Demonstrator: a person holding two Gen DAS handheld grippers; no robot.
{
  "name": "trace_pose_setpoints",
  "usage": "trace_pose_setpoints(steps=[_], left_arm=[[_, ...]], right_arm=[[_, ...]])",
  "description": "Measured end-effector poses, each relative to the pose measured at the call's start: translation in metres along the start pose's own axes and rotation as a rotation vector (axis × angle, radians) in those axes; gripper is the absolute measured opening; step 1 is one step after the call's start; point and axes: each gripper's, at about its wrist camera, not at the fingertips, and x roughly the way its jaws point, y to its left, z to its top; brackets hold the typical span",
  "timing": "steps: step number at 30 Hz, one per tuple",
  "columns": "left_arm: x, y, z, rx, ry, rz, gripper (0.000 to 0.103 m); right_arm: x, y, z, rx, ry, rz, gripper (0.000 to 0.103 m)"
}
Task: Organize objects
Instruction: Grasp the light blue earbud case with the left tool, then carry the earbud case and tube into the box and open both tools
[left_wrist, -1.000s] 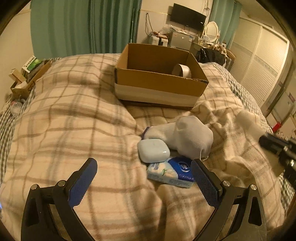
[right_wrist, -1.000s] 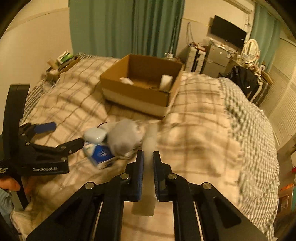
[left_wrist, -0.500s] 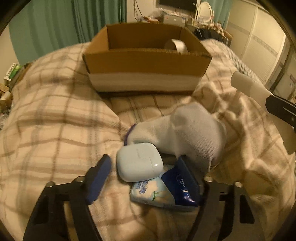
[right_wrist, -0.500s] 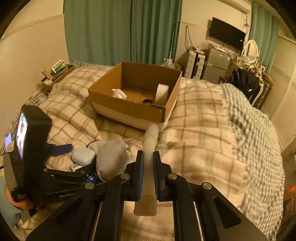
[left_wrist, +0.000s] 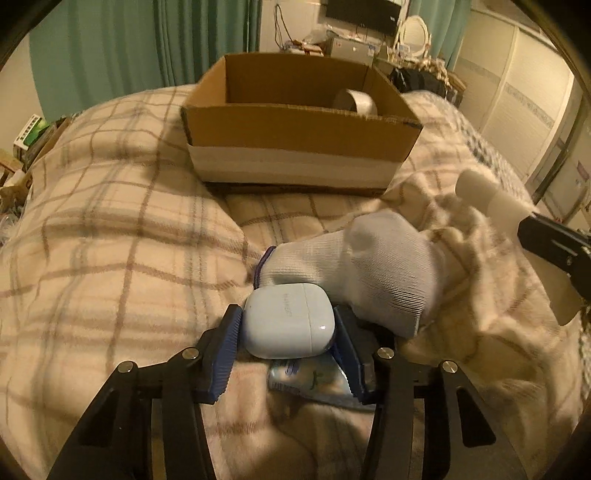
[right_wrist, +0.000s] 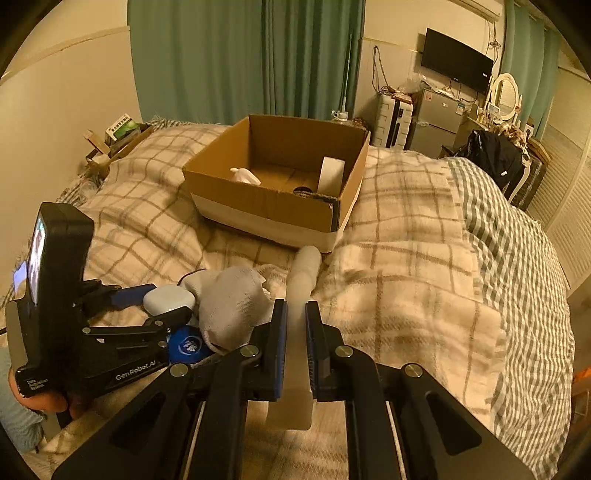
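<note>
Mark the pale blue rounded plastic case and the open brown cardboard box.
Pale blue rounded plastic case (left_wrist: 289, 319), left wrist view, middle of its lid.
Open brown cardboard box (right_wrist: 258, 201), right wrist view, front wall.

Left tongs (left_wrist: 288, 325) clamp a case; right tongs (right_wrist: 295, 332) pinch a tube.

The right gripper (right_wrist: 295, 343) holds a pale tube (right_wrist: 301, 295) between its closed jaws — the tube's capped end points at the cardboard box (right_wrist: 275, 206) on the plaid bed (right_wrist: 406, 266). At left, the left gripper (right_wrist: 162, 306) brackets a white case (right_wrist: 168, 297), beside a grey sock (right_wrist: 231, 308) and blue packet (right_wrist: 186, 345).
</note>
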Motion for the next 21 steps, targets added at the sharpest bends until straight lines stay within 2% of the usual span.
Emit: trace_pose_setpoints(steps=[16, 21], left_arm=[[-0.067, 0.011, -0.001, -0.055, -0.12, -0.068, 0.05], [-0.09, 0.011, 0.011, -0.045, -0.182, -0.069, 0.05]], right_arm=[[-0.054, 0.026, 0.009, -0.048, -0.071, -0.03, 0.009], [-0.062, 0.032, 0.015, -0.07, -0.089, -0.039, 0.009]])
